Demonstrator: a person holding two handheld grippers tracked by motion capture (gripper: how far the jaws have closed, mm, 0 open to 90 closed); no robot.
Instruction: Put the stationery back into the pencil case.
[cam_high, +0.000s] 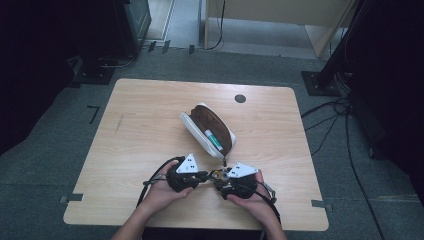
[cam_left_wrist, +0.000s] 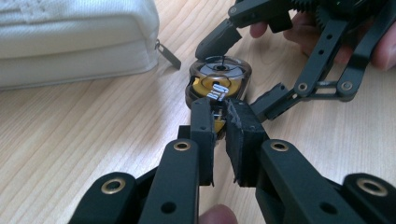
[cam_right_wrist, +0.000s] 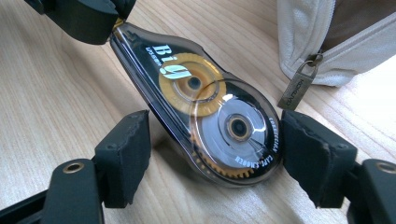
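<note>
High view showed the left hand-held gripper (cam_high: 204, 174) clamped on the correction tape dispenser (cam_high: 218, 174) near the pouch (cam_high: 192, 125), the right hand-held gripper (cam_high: 220, 181) loosely apart around it.

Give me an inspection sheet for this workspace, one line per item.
Surface: wooden table, bare wood around the work.
Job's things: correction tape dispenser lying on the table; open white pencil case behind it, a pen inside.
Clutter: nothing seen.
Grippers: left claw shut on the dispenser's tip; right claw astride its round end, the left pad clear of it.
Cables: loose black leads on the floor at right.
Surroundings: grey carpet, dark stands.
</note>
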